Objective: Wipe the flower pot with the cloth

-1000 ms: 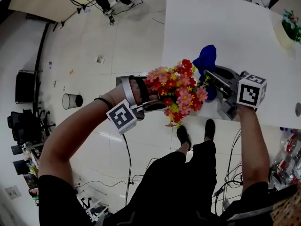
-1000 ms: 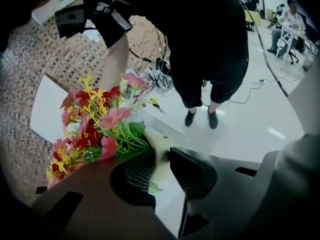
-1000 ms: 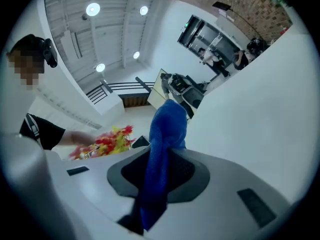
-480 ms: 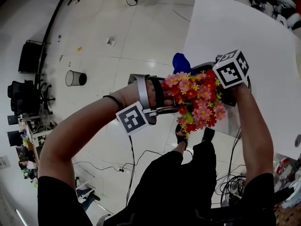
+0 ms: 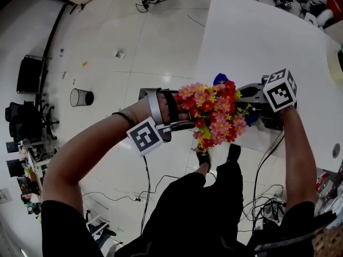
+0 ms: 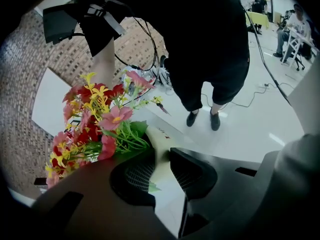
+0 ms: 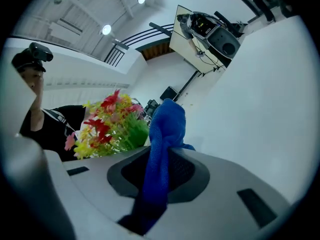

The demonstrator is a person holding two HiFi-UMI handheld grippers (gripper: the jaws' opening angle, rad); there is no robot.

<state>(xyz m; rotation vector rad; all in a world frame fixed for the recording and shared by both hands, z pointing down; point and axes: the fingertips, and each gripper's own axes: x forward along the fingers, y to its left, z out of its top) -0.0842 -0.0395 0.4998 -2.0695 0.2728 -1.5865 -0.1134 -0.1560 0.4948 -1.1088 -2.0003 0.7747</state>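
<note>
The flower pot (image 6: 156, 136) is off the table, up in the air in my left gripper (image 6: 160, 159). Its jaws are nipped onto the cream wall at the rim, one pad inside and one outside. The spray of red, pink and yellow artificial flowers (image 5: 211, 116) spills out of the pot to one side and hides the pot completely from the head view. Just past the flowers, on the far side of the pot from me, is the blue cloth (image 7: 167, 124). My right gripper (image 7: 162, 156) has its jaws pressed together on the cloth's middle, so a bunched end stands proud of the tips and a tail hangs down behind them. Cloth and pot look near each other but not yet touching (the blooms block the gap, so I cannot be sure). Beyond the pot lies the white table (image 5: 257, 31), with the pot held about over its near edge. To wipe well, I judge the cloth should come in below the blooms and meet the bare wall with its soft bunched end, never the hard jaw tips. I would stroke around the wall in short passes and roll the pot with the left wrist to offer fresh faces. The left pinch needs to hold firm against the push, since a thin rim grip could let the pot twist. The petals and leaves may snag the cloth.
</note>
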